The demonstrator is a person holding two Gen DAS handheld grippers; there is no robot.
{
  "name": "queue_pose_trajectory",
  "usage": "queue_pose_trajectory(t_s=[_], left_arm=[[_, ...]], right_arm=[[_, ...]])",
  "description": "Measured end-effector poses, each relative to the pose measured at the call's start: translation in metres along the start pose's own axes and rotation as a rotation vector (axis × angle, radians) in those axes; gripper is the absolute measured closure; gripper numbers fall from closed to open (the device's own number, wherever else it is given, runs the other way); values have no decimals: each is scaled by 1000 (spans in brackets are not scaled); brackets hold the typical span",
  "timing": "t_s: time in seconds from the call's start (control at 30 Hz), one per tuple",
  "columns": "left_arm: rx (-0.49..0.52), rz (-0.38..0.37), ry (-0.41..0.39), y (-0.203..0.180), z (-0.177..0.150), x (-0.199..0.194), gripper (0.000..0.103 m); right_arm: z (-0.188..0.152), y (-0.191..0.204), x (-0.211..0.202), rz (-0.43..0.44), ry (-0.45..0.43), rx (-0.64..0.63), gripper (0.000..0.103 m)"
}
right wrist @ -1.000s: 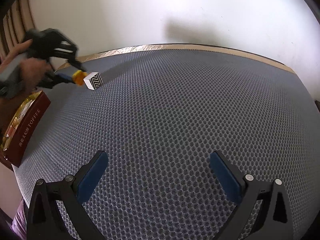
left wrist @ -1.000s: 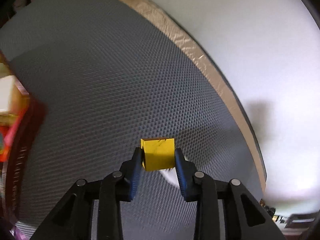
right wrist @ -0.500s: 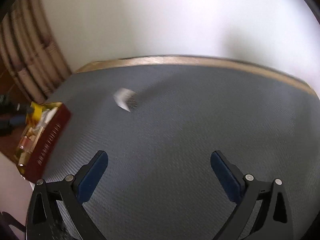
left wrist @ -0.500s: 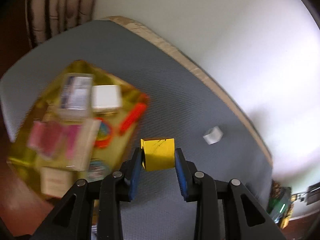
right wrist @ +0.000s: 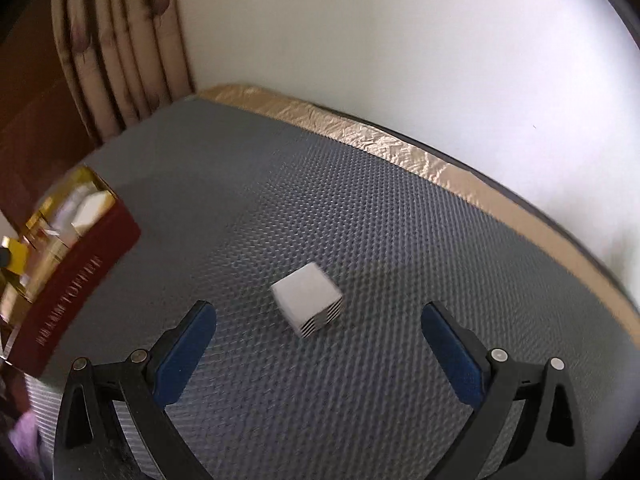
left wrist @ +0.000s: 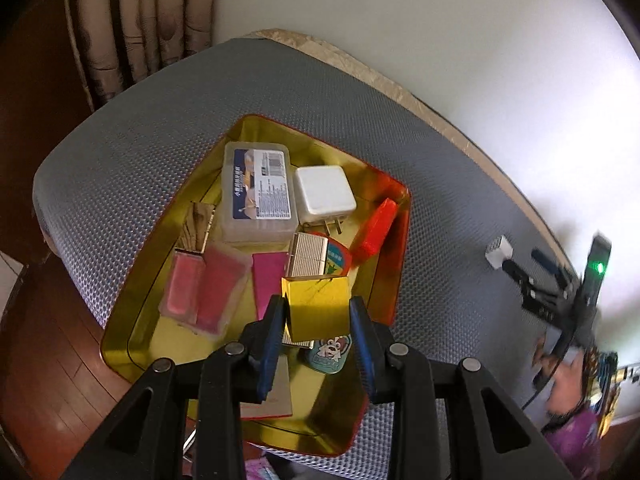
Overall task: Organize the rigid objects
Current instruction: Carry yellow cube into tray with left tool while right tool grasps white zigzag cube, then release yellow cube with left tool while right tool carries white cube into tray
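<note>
1. Grey honeycomb matting [right wrist: 360, 208] covers the table, with a tan strip along its far edge, a white wall behind and a curtain in the corner.
2. The left gripper [left wrist: 316, 316] holds a yellow cube [left wrist: 316, 308] pinched between its blue pads, above the near part of the gold tin [left wrist: 132, 308], which is already crowded with small boxes and a white charger [left wrist: 324, 194].
3. The right gripper [right wrist: 316, 344] is spread wide; the white cube [right wrist: 308, 304] with striped sides sits on the mat just ahead, between the fingers' line.
4. Judged next: the yellow cube goes straight down into the tin.
</note>
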State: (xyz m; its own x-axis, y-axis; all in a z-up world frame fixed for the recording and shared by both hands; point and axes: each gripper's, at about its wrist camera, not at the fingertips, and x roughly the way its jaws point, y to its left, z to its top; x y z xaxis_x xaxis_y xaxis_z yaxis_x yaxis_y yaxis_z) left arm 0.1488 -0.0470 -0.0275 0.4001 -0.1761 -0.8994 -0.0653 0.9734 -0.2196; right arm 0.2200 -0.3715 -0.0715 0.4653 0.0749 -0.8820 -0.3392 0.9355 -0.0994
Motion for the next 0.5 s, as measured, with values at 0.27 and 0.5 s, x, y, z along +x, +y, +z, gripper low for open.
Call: queue_pose_trajectory(t_s=[0.27,0.5], left_arm=[[36,7,36,-2,-1,14,70],[77,55,-47,-1,-3,-10,63]], right_arm=[[12,2,28,39,119,-127,5],[8,3,36,19,196,-113,75]])
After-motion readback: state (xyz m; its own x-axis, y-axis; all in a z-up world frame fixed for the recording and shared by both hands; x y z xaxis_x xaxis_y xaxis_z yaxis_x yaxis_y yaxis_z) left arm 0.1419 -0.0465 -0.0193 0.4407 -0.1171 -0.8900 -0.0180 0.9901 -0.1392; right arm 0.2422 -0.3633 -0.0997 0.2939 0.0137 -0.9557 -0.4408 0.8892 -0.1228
